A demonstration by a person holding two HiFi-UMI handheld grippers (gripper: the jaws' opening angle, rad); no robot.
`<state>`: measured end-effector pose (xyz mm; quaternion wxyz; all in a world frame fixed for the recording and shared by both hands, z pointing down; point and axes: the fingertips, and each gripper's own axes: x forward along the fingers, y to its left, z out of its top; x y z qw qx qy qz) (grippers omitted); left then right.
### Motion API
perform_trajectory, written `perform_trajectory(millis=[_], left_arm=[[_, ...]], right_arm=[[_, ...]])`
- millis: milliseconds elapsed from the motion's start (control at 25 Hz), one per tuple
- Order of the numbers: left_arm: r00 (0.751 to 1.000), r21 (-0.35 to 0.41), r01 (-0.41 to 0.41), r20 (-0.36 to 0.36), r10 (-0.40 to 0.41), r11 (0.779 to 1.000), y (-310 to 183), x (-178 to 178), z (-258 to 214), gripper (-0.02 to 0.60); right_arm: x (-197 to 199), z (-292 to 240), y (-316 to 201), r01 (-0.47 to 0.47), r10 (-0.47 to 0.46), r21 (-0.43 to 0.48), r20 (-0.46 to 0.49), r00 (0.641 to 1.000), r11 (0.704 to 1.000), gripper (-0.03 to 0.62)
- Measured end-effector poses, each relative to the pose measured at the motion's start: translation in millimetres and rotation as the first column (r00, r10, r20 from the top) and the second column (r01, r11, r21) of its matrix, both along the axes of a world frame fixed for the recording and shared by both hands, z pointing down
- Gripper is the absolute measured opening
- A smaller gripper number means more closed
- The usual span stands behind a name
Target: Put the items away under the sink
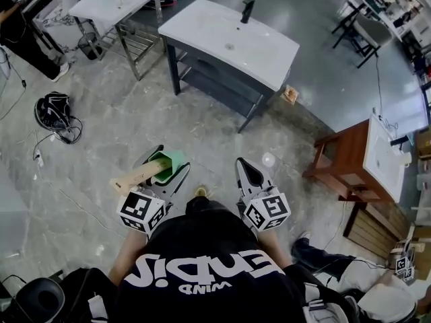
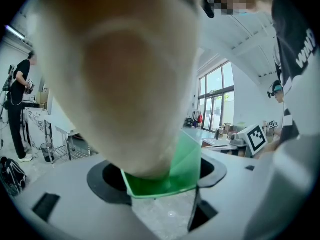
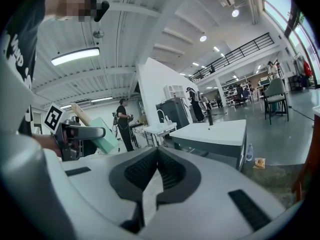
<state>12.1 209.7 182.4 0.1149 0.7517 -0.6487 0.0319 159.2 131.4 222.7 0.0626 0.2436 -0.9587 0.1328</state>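
a person carries a green block on a pale wooden handle (image 1: 143, 174) across the marble floor (image 1: 101, 180) towards a grey cabinet with a white sink (image 1: 229, 39), which stands well apart ahead. the left gripper (image 1: 168, 161) has its fingers spread wide and clamped on the green block, the handle sticking out to the left; seen from that gripper, the handle fills most of the frame and the green block (image 2: 182, 171) sits between the fingers. the right gripper (image 1: 244, 167) is empty, its fingers drawn together to a point. the step in hand looks to be the carry, with nothing yet stowed: the open shelf under the sink (image 1: 219, 79) shows no items from the head view, and the basin holds only its black tap (image 1: 247, 9). the next move likely calls for closing in on the cabinet front, getting low, and passing the long handle between the cabinet legs without knocking them before letting go on the shelf.
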Motion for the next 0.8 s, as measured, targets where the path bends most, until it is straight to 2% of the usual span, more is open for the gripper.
perform_trajectory(millis=[560,800], left_arm=[[1.000,-0.012,0.000,0.009,0.000,1.000,-70.6,-12.2,-8.2,0.348],[1.000,-0.003,-0.027,0.008,0.027,1.000,-74.5,-24.7,-0.6,0.348]], right_arm=[[-20.9,-2.1,-65.3,0.033,-0.033,-0.026,-0.002,0.999,0.999,0.018],[-29.8,6.8,-62.8,0.002,-0.003,-0.026,-0.013,1.000,1.000,0.018]])
